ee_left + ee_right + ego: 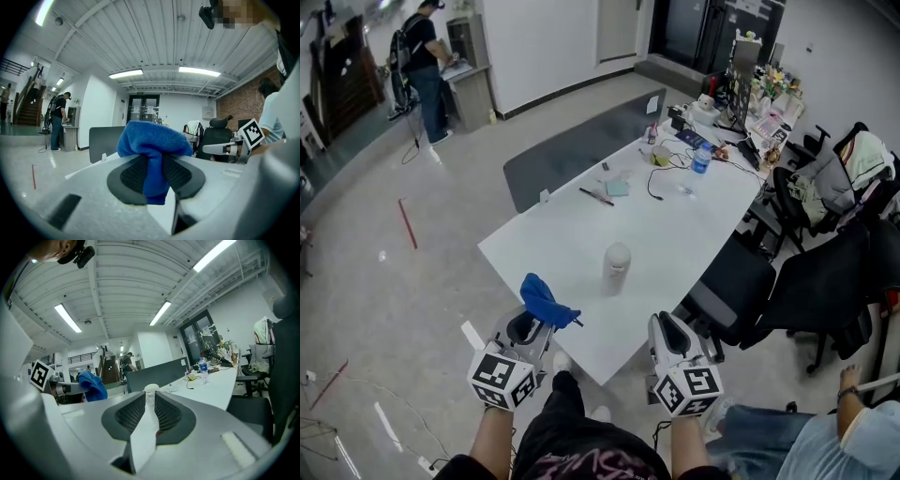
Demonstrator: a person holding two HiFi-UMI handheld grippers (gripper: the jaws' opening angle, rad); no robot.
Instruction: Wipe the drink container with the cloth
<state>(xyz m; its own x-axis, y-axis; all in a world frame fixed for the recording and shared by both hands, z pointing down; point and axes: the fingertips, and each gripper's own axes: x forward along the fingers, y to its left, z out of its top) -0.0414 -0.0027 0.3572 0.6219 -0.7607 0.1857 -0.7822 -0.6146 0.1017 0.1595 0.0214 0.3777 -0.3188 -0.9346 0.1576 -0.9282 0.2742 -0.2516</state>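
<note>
Left tongs (157, 176) are clamping the blue cloth (152, 138), hovering well short of the drink container (617, 262), which is standing upright mid-worktop (675, 225); right tongs (151, 413) are gaping slightly, empty. Approach is seemingly underway: next, the cloth needs pressing against the container's side.

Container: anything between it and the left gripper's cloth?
Nothing visible. Only bare table lies between the cloth, clamped in the left gripper, and the container standing upright mid-table. The bottle sits at the far end, beyond it.
</note>
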